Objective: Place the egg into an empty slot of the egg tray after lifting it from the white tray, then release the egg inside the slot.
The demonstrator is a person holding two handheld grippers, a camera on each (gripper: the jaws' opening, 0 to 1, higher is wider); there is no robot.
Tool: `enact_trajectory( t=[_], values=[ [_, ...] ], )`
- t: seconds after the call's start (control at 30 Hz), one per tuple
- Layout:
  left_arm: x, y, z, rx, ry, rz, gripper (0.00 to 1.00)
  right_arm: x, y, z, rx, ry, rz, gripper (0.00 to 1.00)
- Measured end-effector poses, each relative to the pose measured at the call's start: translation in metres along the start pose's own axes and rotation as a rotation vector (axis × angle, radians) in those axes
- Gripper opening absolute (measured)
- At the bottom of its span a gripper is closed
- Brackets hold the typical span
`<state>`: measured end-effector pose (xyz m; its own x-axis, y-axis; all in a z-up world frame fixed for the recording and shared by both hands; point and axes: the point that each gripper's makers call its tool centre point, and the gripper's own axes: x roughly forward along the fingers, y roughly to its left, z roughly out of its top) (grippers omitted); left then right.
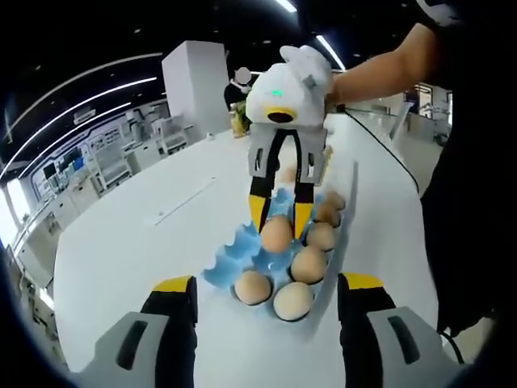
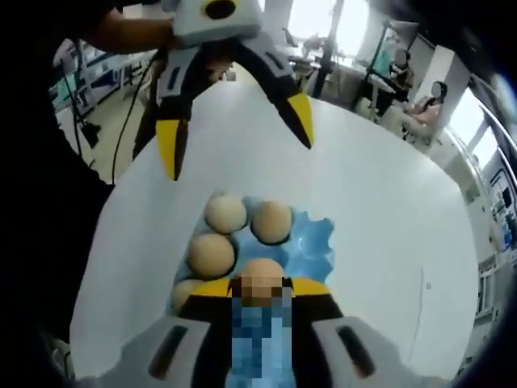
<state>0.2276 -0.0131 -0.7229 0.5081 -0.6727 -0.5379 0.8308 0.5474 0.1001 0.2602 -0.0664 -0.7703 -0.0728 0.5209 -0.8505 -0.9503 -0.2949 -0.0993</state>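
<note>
Blue tray: the blue egg tray [image 1: 242,255] sits on the white table [image 1: 137,234], and it also shows in the right gripper view [image 2: 311,246].
Egg held: one tan egg [image 1: 276,234] is pinched between the yellow tips of the right gripper [image 1: 279,217], just above the blue tray.
Same egg, other view: the egg [image 2: 260,273] sits between the right gripper's [image 2: 260,289] yellow tips at the near edge of the right gripper view; part of it is blurred.
Right gripper: its jaws are pressed in on the egg.
Left gripper: the left gripper [image 1: 266,284] has its jaws spread wide, with nothing between them. It hangs near the tray, not touching it. It also shows at the far side of the right gripper view [image 2: 234,133].
Other eggs: more eggs [image 1: 292,300] lie in the tray's cups, near and right of the held egg.
Arm: a person's arm [image 1: 380,65] holds the right gripper.
Room: desks and people are far behind the table.
</note>
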Motion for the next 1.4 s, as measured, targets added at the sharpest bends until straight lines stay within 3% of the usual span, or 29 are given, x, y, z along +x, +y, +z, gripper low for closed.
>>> enact_trajectory(
  t=[0.43, 0.6, 0.7, 0.97, 1.27, 1.4],
  values=[
    [-0.001, 0.0, 0.003, -0.009, -0.016, 0.003, 0.71, 0.021, -0.001, 0.005, 0.021, 0.008, 0.039, 0.24],
    [-0.001, 0.002, 0.005, -0.011, -0.025, 0.011, 0.71, 0.024, -0.002, 0.002, 0.094, 0.001, 0.072, 0.25],
    [-0.001, 0.003, 0.008, -0.031, -0.045, 0.014, 0.71, 0.025, -0.001, -0.001, 0.197, -0.013, 0.102, 0.25],
    [0.0, 0.002, 0.005, -0.024, -0.032, 0.008, 0.71, 0.025, -0.004, -0.003, 0.23, -0.034, 0.112, 0.26],
    [-0.001, 0.001, 0.006, -0.036, -0.037, 0.008, 0.71, 0.024, -0.001, 0.001, 0.176, -0.071, 0.101, 0.27],
    [-0.002, 0.001, 0.008, -0.033, -0.041, 0.01, 0.71, 0.018, -0.001, -0.002, 0.194, -0.082, 0.1, 0.27]
  ],
)
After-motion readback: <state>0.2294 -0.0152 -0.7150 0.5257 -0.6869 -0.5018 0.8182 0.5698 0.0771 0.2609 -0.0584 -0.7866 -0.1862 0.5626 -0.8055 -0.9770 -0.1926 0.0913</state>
